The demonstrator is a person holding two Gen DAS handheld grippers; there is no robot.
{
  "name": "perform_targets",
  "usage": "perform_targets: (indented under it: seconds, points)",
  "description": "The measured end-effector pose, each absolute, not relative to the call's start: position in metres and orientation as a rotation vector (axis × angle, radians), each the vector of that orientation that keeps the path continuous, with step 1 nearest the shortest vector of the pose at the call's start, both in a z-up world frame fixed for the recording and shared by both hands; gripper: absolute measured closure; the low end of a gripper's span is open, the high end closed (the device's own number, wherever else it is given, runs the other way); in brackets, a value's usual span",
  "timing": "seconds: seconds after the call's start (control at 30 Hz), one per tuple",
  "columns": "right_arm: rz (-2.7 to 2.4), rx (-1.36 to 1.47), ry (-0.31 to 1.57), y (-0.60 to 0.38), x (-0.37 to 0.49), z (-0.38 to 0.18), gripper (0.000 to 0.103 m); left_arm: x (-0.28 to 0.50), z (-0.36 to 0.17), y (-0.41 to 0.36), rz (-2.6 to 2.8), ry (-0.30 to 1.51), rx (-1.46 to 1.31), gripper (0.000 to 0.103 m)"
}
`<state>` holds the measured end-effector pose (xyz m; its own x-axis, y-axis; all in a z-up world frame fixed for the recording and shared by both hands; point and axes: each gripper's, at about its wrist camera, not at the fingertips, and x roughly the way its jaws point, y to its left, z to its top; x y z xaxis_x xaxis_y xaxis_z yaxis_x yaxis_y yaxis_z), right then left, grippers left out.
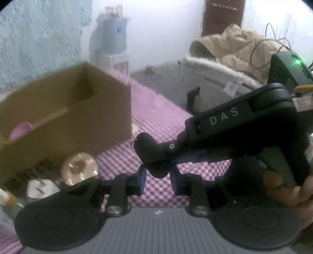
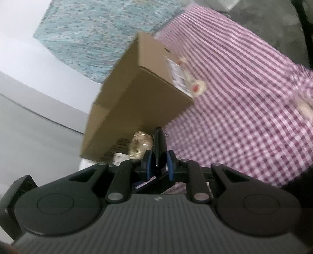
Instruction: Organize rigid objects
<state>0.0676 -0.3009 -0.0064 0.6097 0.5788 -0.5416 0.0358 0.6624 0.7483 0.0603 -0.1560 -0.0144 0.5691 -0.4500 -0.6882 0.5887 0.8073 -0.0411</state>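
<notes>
A beige coat (image 1: pixel 230 46) lies heaped on white furniture (image 1: pixel 211 78) beside a checked cloth (image 1: pixel 156 109).
Behind, a blue-green hanging (image 1: pixel 39 39) covers the white wall at left, a blurred blue-grey container (image 1: pixel 114 37) stands on a white stand, and a brown panel (image 1: pixel 223 15) rises behind the coat.

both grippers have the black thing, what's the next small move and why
Probably carry it up and over toward the open cardboard box. Both the left gripper and the right gripper pinch the same black object, held above the checked cloth, and the box already holds a pink item.
</notes>
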Motion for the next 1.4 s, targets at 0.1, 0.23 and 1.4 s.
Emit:
perform_targets:
  seconds: [0.1, 0.23, 1.4]
  points:
    - [0.400, 0.771, 0.834, -0.291, 0.069, 0.017, 0.088, 0.054, 0.005, -0.145, -0.583, 0.683, 0.208, 0.076]
    - [0.476, 0.718, 0.794, -0.271, 0.081, 0.045, 0.088, 0.055, 0.031, -0.125, -0.521, 0.633, 0.195, 0.076]
    - [0.600, 0.742, 1.250, -0.170, 0.276, 0.017, 0.077, 0.181, 0.047, -0.003, -0.228, 0.855, 0.031, 0.069]
